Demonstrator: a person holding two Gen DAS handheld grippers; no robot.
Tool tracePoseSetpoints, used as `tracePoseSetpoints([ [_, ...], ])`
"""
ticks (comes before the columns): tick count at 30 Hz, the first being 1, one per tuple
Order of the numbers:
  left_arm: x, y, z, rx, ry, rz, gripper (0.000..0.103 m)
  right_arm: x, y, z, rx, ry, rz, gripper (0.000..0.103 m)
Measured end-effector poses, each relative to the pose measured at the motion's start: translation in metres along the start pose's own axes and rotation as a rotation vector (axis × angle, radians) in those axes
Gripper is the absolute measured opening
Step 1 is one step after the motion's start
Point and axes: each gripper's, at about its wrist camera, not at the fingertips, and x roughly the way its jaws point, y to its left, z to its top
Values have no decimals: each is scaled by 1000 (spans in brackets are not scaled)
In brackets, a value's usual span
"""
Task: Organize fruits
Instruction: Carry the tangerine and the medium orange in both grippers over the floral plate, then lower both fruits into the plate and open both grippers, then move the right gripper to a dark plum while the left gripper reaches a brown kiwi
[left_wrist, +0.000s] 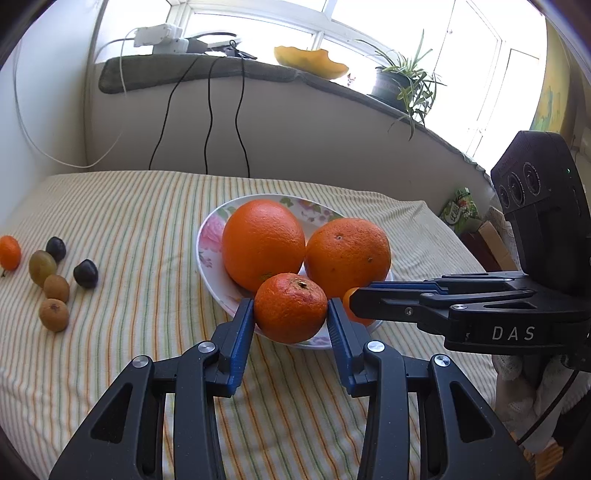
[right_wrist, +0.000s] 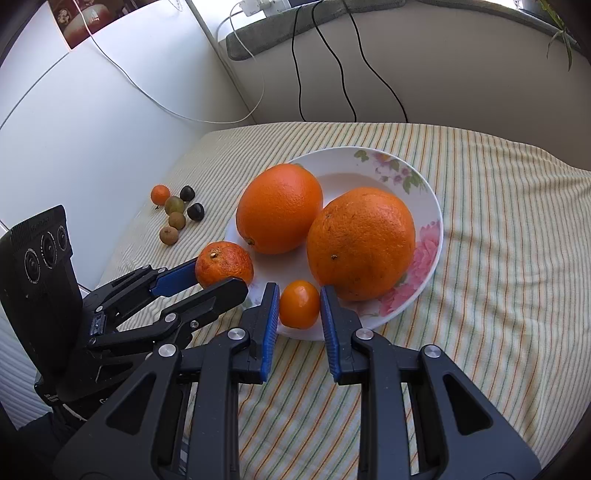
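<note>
Tangerine (left_wrist: 290, 308) sits dead centre in your left wrist view, your left gripper (left_wrist: 291, 314) has its blue jaws pressed to both flanks, so it is grasping that fruit at the near rim of the floral plate (left_wrist: 208, 236). Behind it the two big oranges (left_wrist: 263, 243) (left_wrist: 348, 253) rest on the plate, touching each other. Your grip line runs through the fruit's widest part, and that looks right; I'd say lift straight up before you travel, so the tangerine doesn't nudge the oranges. Far left on the striped cloth (left_wrist: 129, 206) lies the cluster of small fruits (left_wrist: 55, 284), well apart from the plate. Your left tool points level and forward, low over the cloth, while the right one reaches in from the side, crossing just beside the tangerine.

Switch to the right wrist view: your right gripper (right_wrist: 299, 304) brackets the kumquat (right_wrist: 299, 303) on the plate's near edge, just beside the larger orange. Its jaws flank the fruit closely, but whether they are clenched on it or a hair off, I cannot tell. Squeeze gently, I'd judge, since a fruit that small may pop out. Your right tool angles slightly downward, with the left gripper lying diagonally at lower left.
</note>
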Motion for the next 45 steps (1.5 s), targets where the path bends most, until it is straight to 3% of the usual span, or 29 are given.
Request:
tracePoseSetpoints([
  [12, 1, -3, 3, 8, 6, 5, 39, -1, -2, 2, 17, -3, 10, 24],
  [16, -2, -4, 3, 14, -10, 13, 55, -3, -4, 2, 27, -2, 14, 25],
  [19, -3, -4, 4, 18, -15, 16, 55, -4, -5, 1, 35, -2, 20, 25],
  [25, -5, 0, 1, 8, -11, 15, 55, -10, -5, -1, 42, -24, 16, 44],
  [37, -22, 13, -3, -33, -37, 27, 55, -23, -2, -1, 33, -59, 6, 47],
  [45, -46, 40, -5, -64, -73, 95, 55, -23, 27, 8, -59, -89, 1, 48],
])
